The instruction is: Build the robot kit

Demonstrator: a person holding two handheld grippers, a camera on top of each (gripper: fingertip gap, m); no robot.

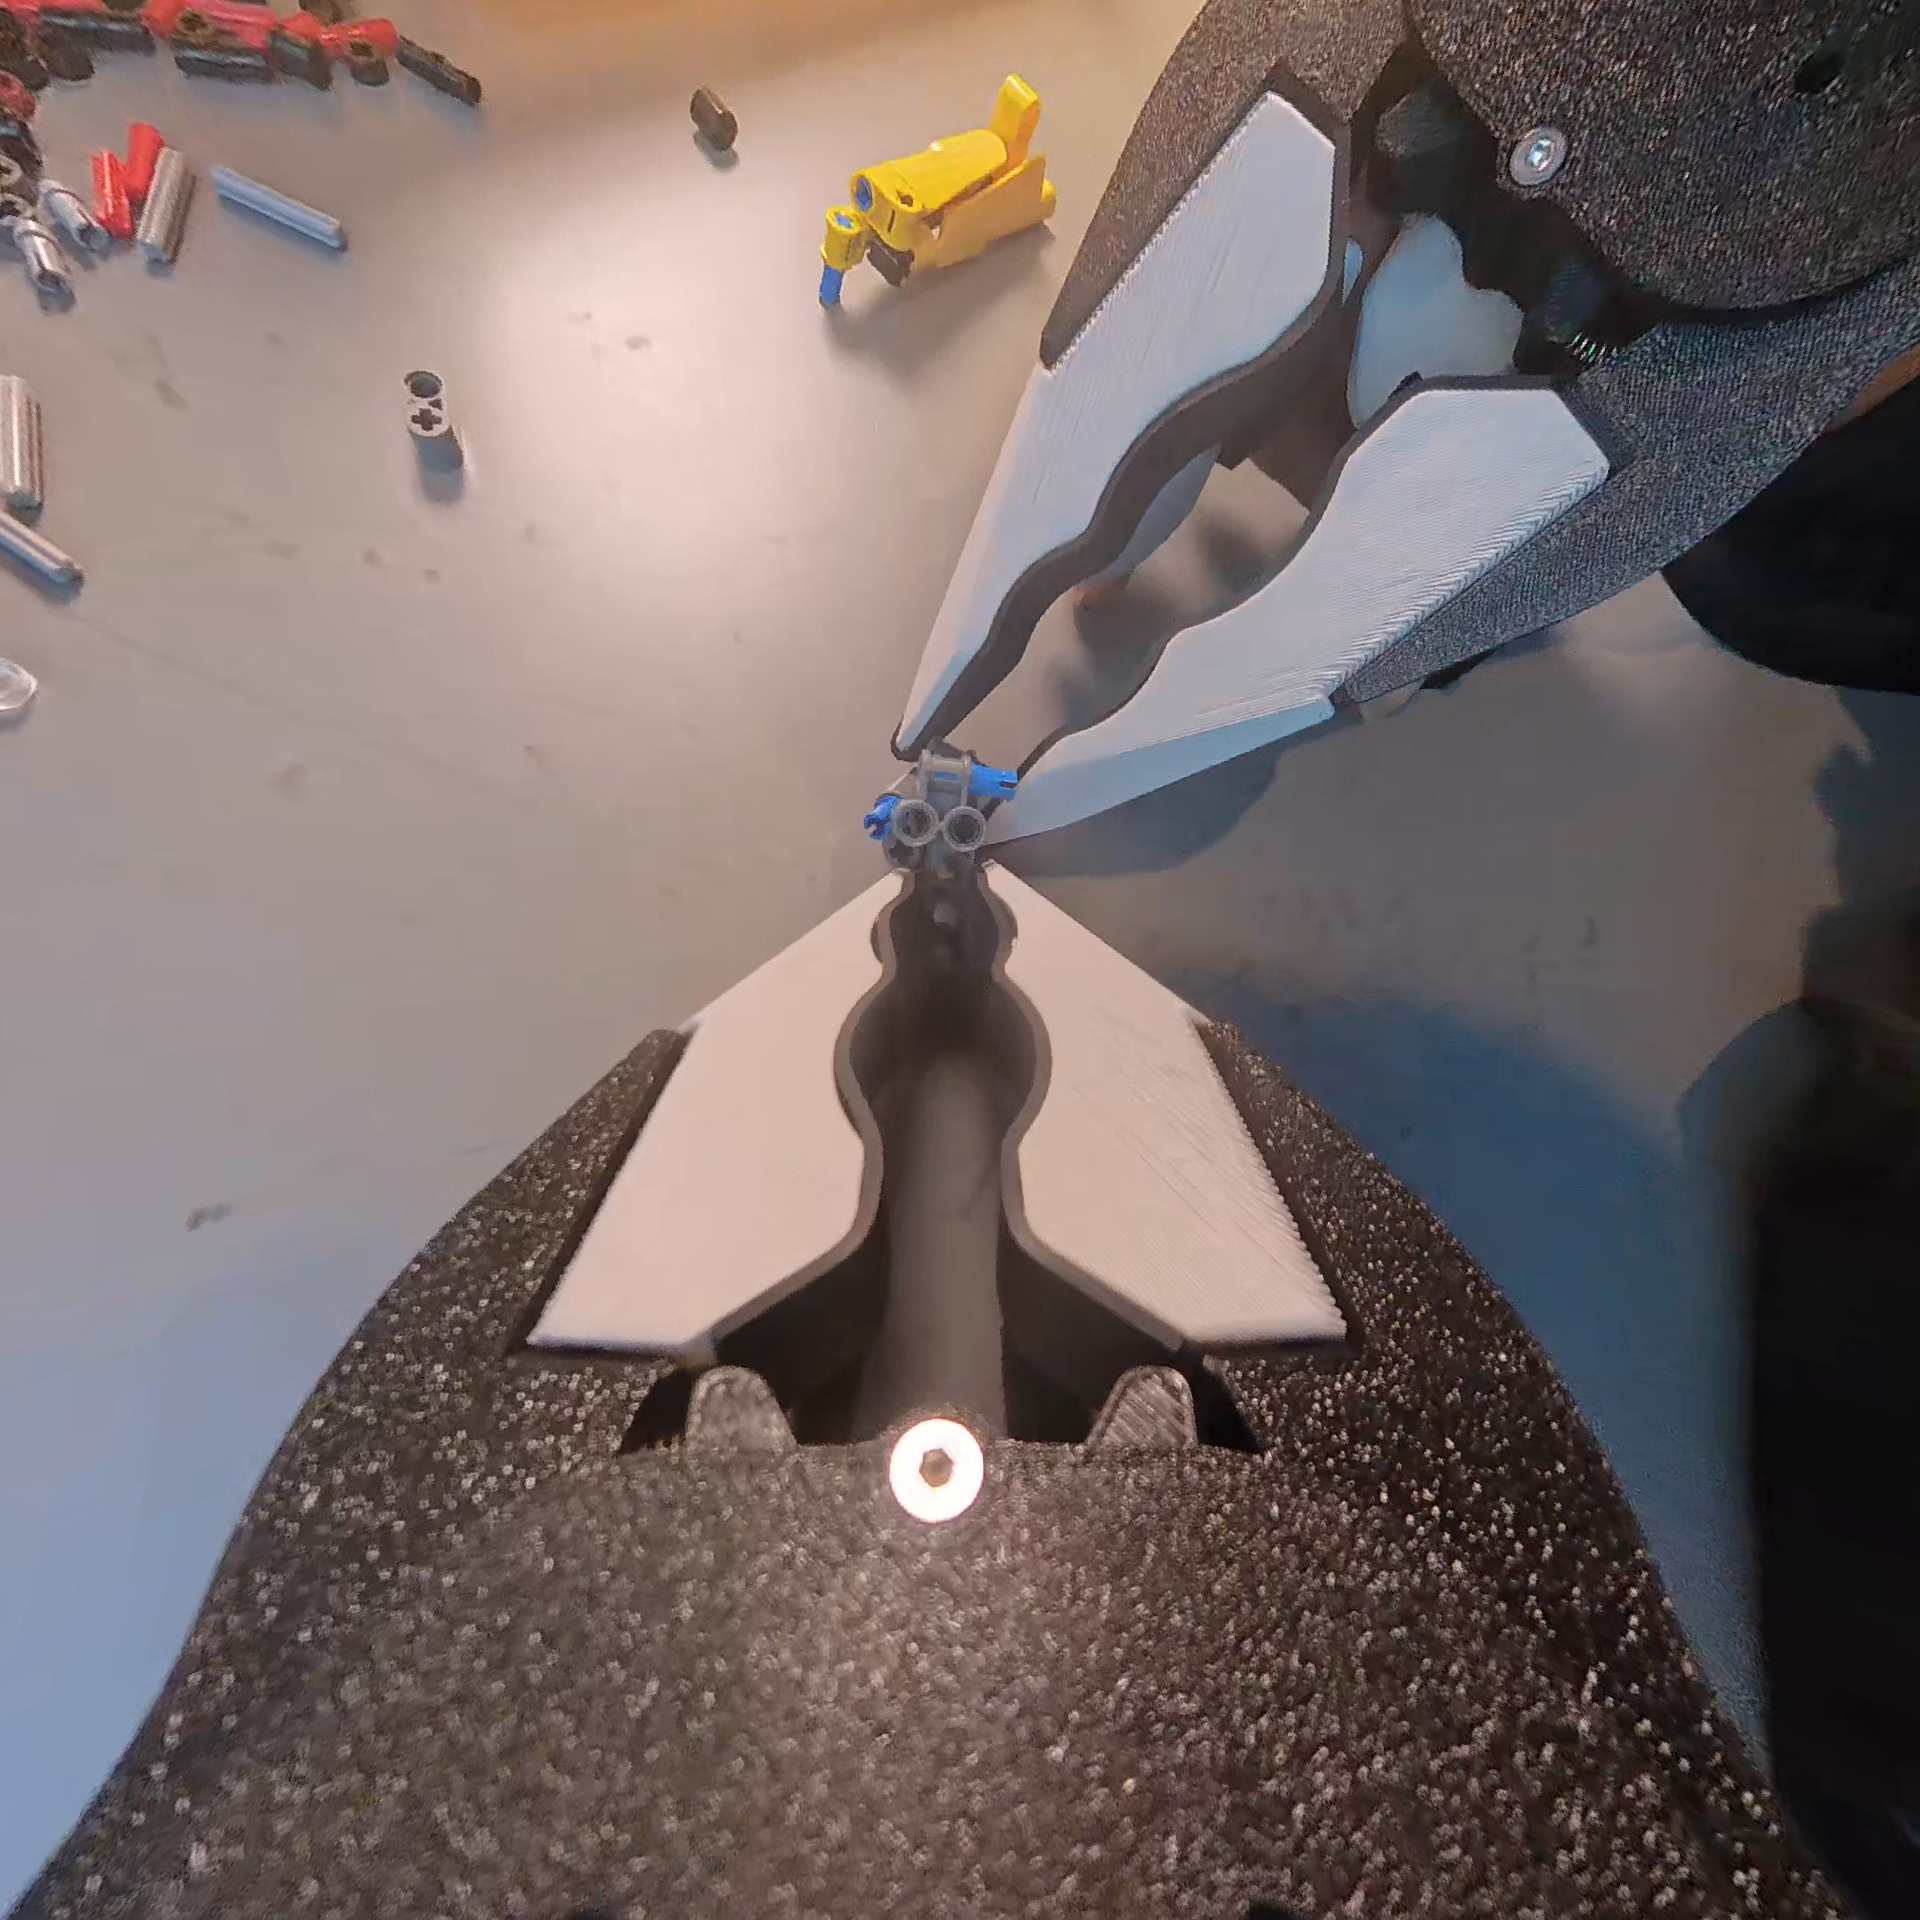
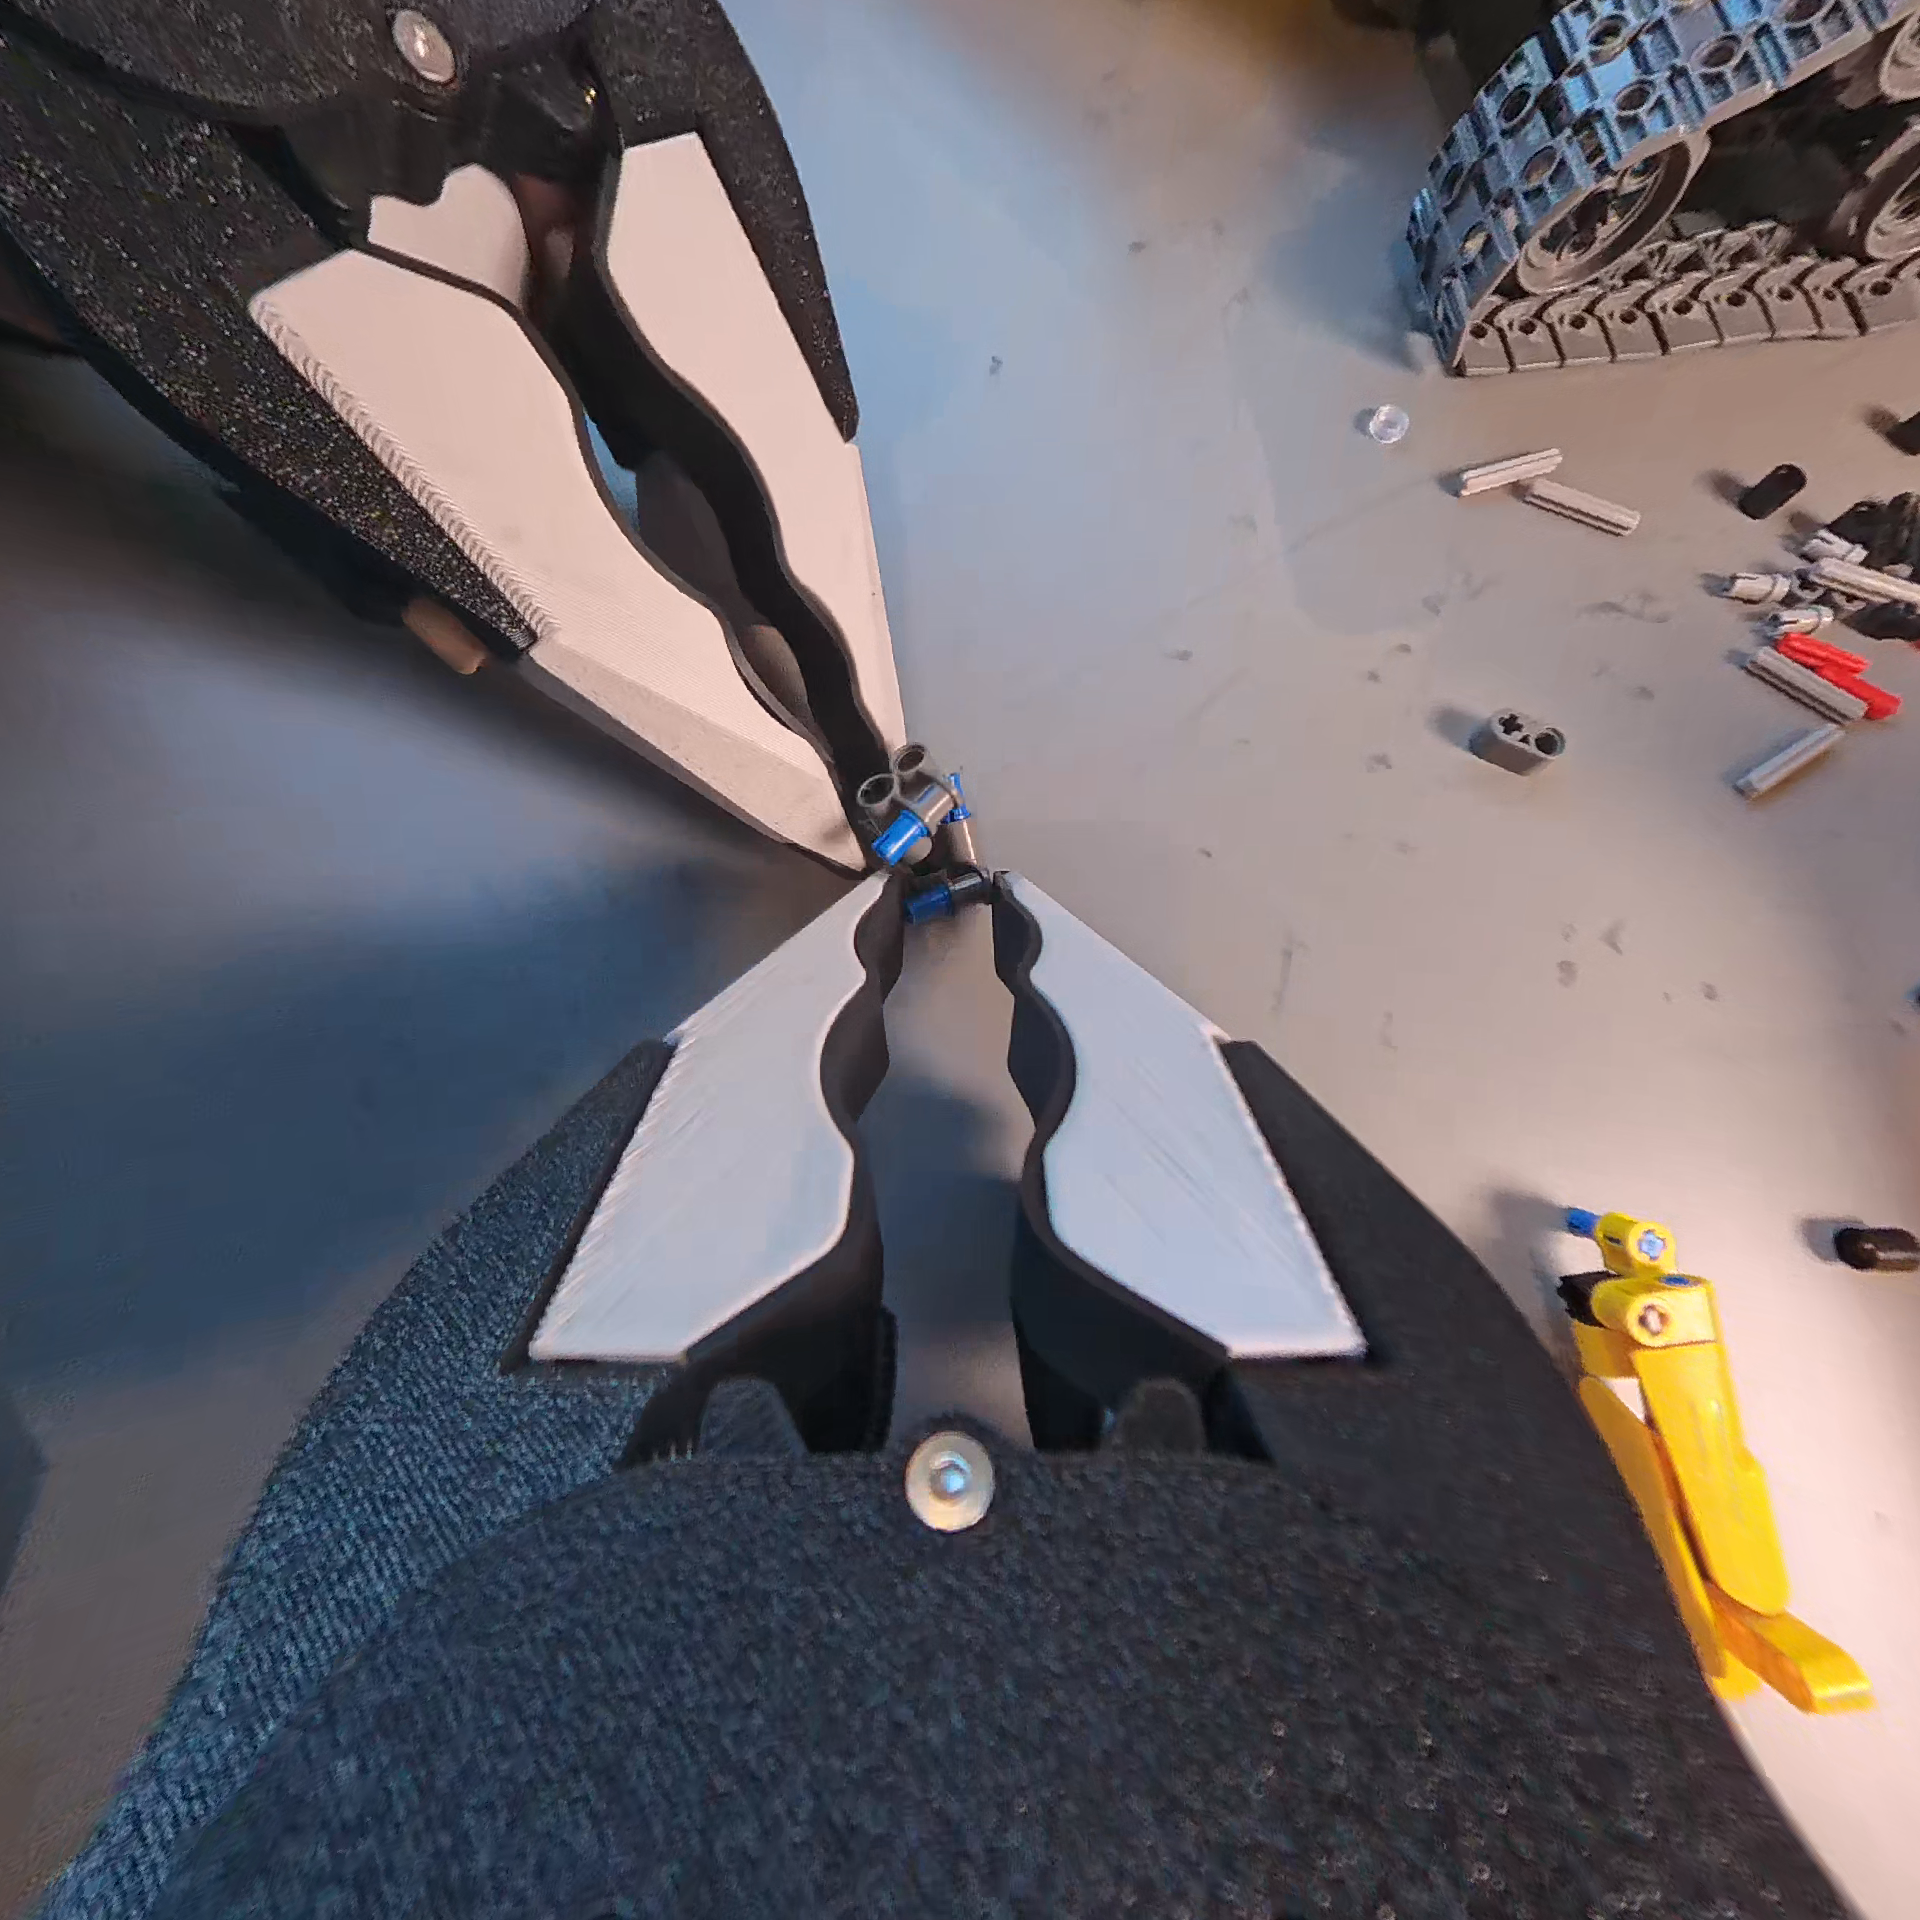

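My left gripper [image 1: 940, 878] is shut on a small dark beam that runs back between its fingers. On the beam's end sits a grey two-hole connector [image 1: 943, 821] with blue pins; it also shows in the right wrist view [image 2: 902, 795]. My right gripper [image 2: 943, 881] meets it tip to tip from the opposite side. Its jaws are narrowly apart and grip a blue and black pin [image 2: 940, 896] right against the connector. In the left wrist view the right gripper [image 1: 961, 781] comes in from the upper right. Both are just above the grey table [image 1: 520, 831].
A yellow brick assembly [image 1: 940, 208] [image 2: 1683, 1455] lies on the table. Loose grey axles, red pieces [image 1: 125, 187] and a grey connector [image 1: 431, 416] [image 2: 1517, 740] are scattered about. A grey tracked model [image 2: 1662, 208] stands at the far right. A small black pin [image 1: 714, 116] lies apart. The tips of both grippers are at nearly the same place. The grey connector [image 2: 1517, 740] sits 10 cm or so from the ends of my right fingers.
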